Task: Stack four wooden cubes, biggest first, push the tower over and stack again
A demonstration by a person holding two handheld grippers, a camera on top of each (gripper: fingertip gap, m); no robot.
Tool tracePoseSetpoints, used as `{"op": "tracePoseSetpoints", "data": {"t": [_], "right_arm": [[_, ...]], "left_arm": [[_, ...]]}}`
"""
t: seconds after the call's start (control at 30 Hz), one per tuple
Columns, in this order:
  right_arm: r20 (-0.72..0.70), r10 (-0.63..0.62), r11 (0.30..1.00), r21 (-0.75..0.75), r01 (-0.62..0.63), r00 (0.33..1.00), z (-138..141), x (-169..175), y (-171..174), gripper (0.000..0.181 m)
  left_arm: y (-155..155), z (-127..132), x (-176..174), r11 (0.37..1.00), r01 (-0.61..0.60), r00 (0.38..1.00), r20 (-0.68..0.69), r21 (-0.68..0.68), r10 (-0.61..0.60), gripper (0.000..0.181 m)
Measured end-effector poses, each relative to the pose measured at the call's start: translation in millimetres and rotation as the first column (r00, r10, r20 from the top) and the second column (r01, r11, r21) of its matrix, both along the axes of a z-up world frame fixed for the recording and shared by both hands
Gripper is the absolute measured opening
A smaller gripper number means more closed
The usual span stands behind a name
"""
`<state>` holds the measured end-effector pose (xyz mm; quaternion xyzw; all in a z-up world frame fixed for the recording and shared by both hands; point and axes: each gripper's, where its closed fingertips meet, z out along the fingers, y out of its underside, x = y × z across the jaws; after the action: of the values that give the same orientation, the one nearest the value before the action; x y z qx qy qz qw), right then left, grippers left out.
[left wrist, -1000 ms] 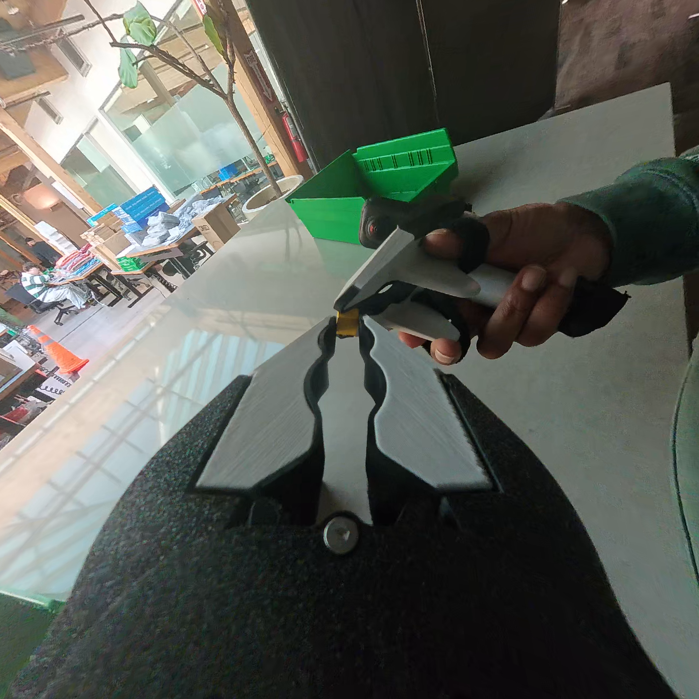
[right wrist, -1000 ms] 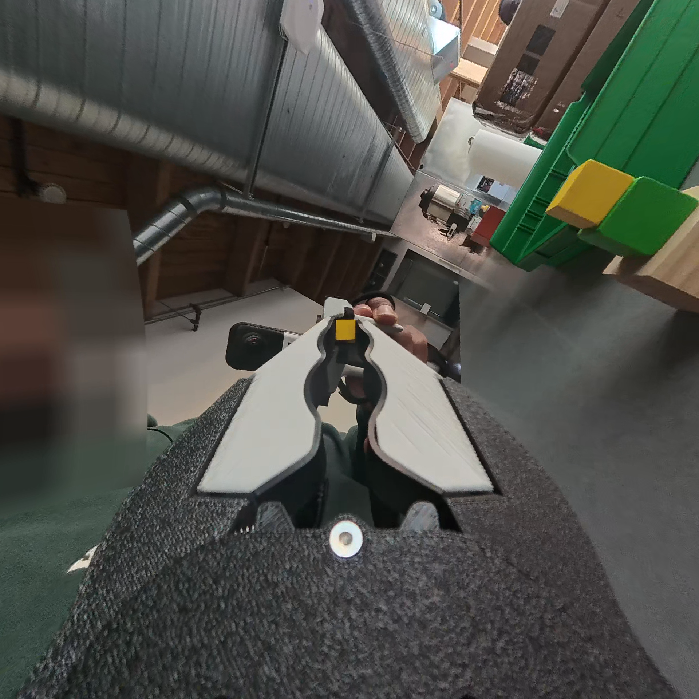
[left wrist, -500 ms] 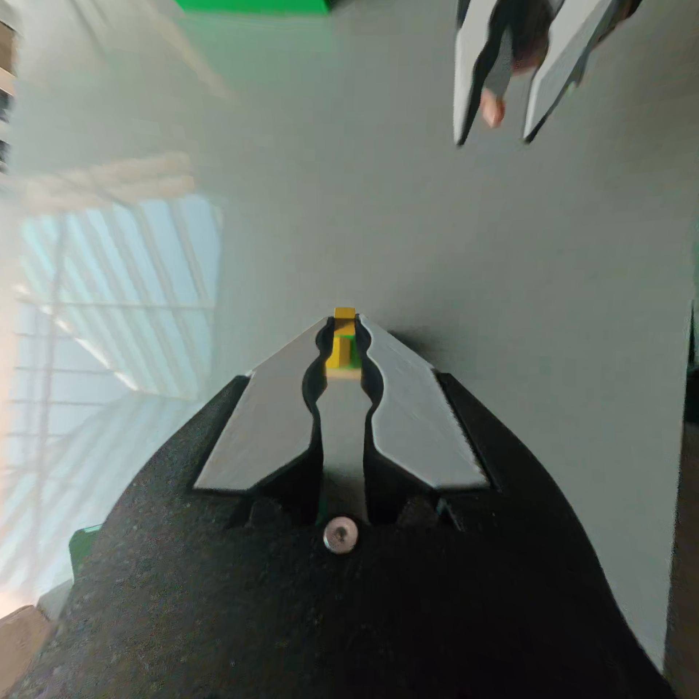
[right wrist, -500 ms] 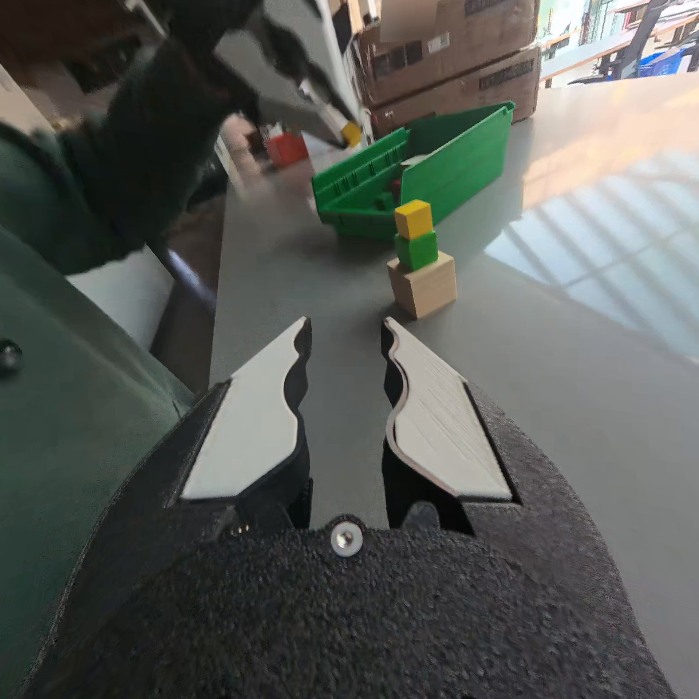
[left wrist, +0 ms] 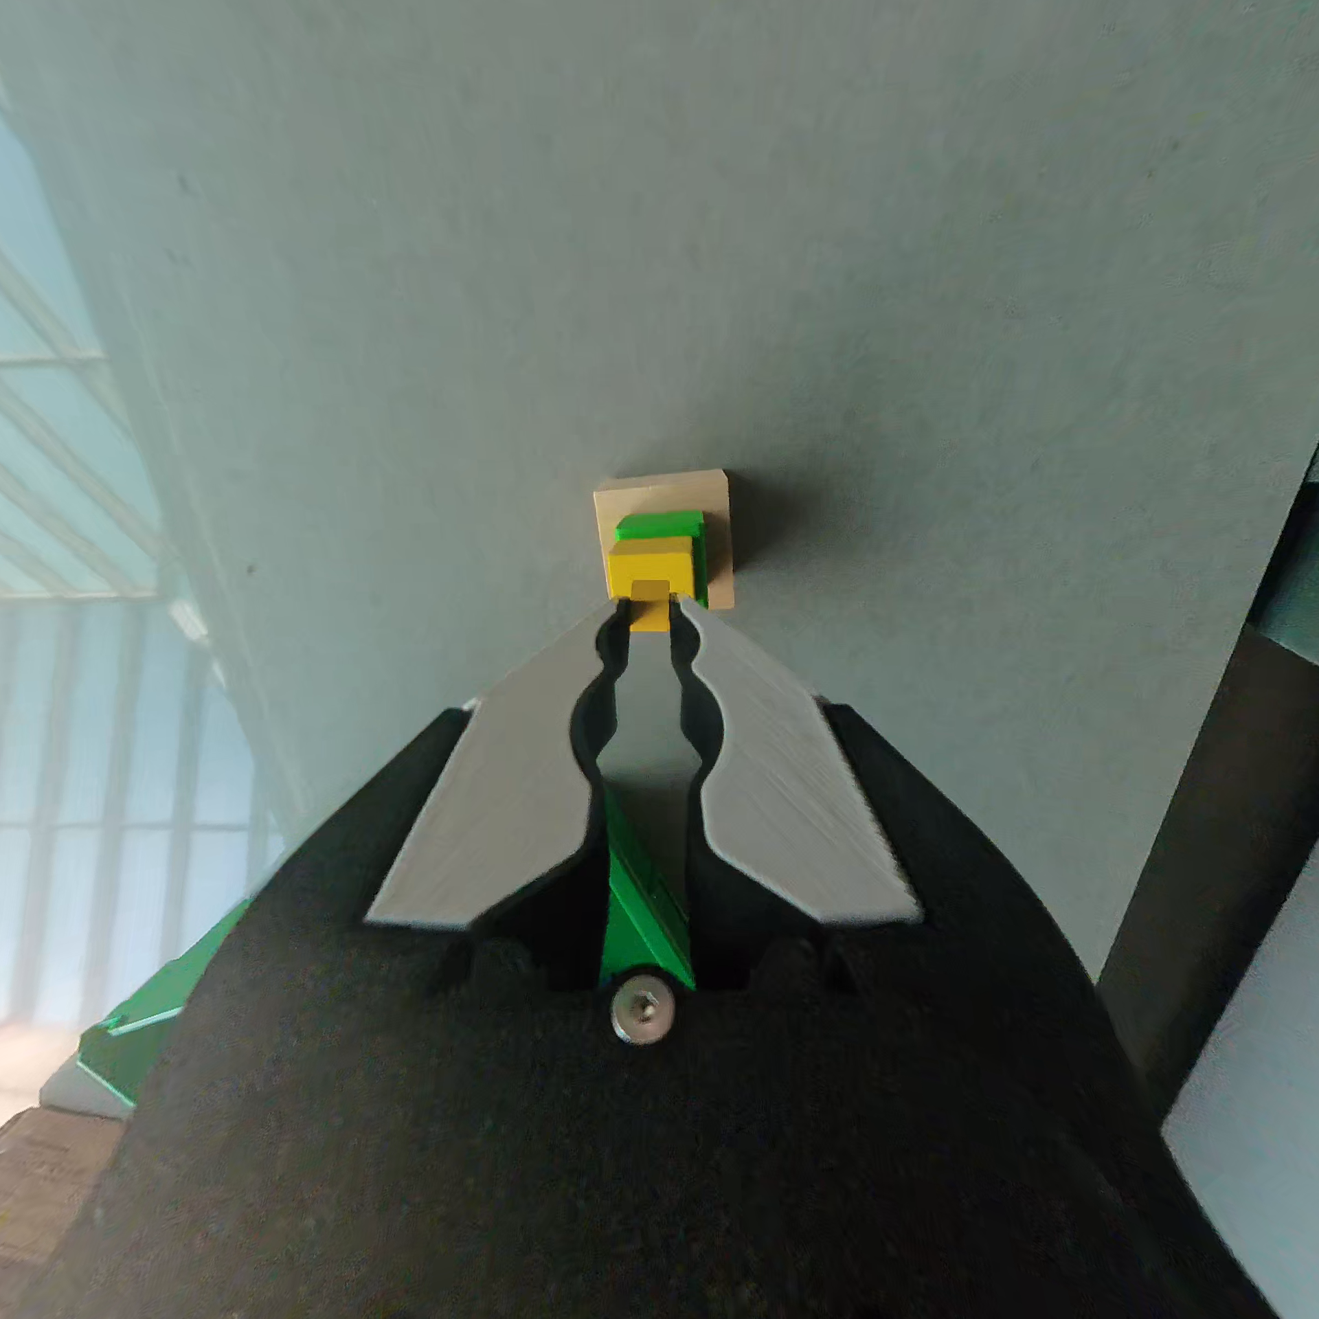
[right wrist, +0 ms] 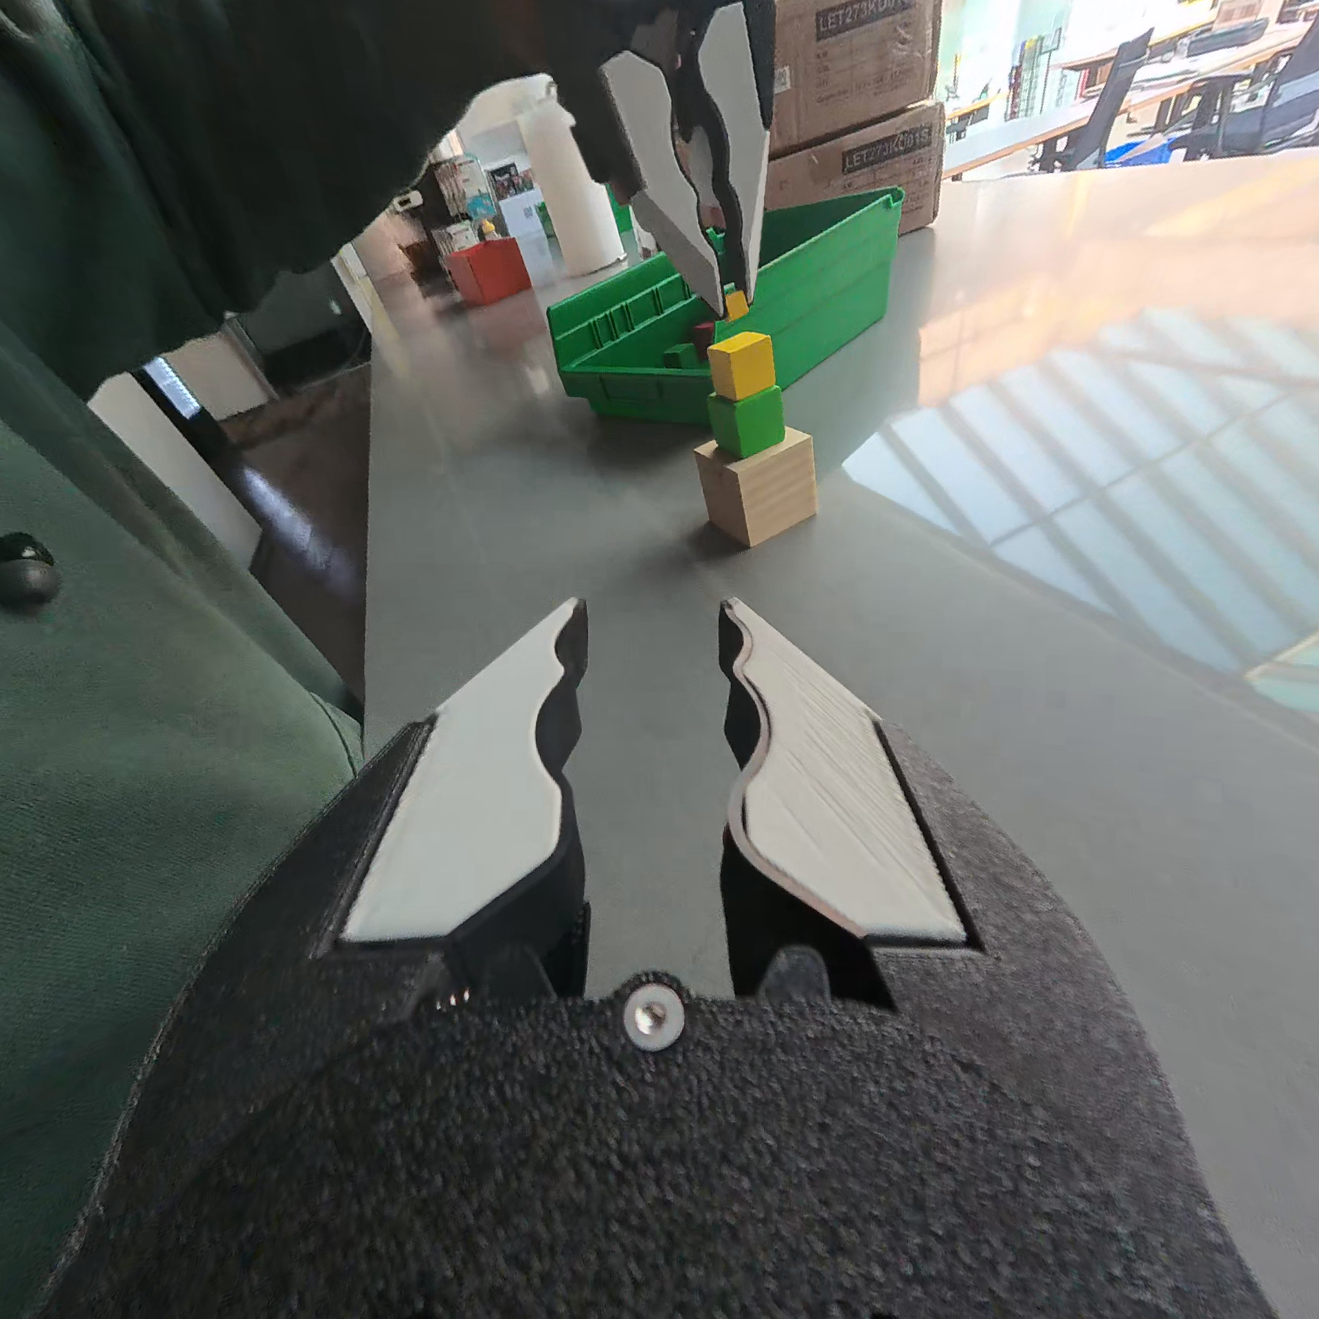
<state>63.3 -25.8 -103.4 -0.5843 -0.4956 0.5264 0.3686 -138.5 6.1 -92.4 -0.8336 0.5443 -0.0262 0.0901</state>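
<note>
Grey tabletop (right wrist: 1070,785) fills both views, glossy with window reflections on its right side; cardboard boxes (right wrist: 856,93) stand at the far edge.

A stack of three cubes stands mid-table: one wood cube (right wrist: 758,492) at the bottom, one green cube (right wrist: 746,421) on it, one yellow cube (right wrist: 742,365) on top. The cubes shrink upward and sit slightly off-centre on one another.

One left gripper (right wrist: 728,303) hangs point-down directly above the stack, its tips pinching one small yellow block (right wrist: 736,305). The block is just over the yellow cube, apart from it with a thin gap. In the left wrist view, the left gripper (left wrist: 649,615) looks straight down on the stack, with the small block (left wrist: 649,607) overlapping the yellow cube's (left wrist: 649,567) near edge.

One right gripper (right wrist: 653,617) lies low at the near side of the table, fingers spread and holding nothing, well apart from the stack and pointing toward it. The left gripper is much the nearer of the two.

One green bin (right wrist: 749,321) sits just behind the stack, with a dark red block (right wrist: 703,332) and a green block (right wrist: 678,355) inside. A person's green sleeve (right wrist: 214,143) crosses the upper left.
</note>
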Motion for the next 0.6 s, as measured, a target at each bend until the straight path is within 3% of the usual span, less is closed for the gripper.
{"op": "tracePoseSetpoints", "data": {"t": [0.6], "right_arm": [[0.004,0.010,1.000,-0.019,-0.010,1.000,-6.5,-4.2,0.7,0.036]], "left_arm": [[-0.8,-10.5,-4.4,0.998,-0.024,0.999,-0.049,-0.055,0.021,0.009]]}}
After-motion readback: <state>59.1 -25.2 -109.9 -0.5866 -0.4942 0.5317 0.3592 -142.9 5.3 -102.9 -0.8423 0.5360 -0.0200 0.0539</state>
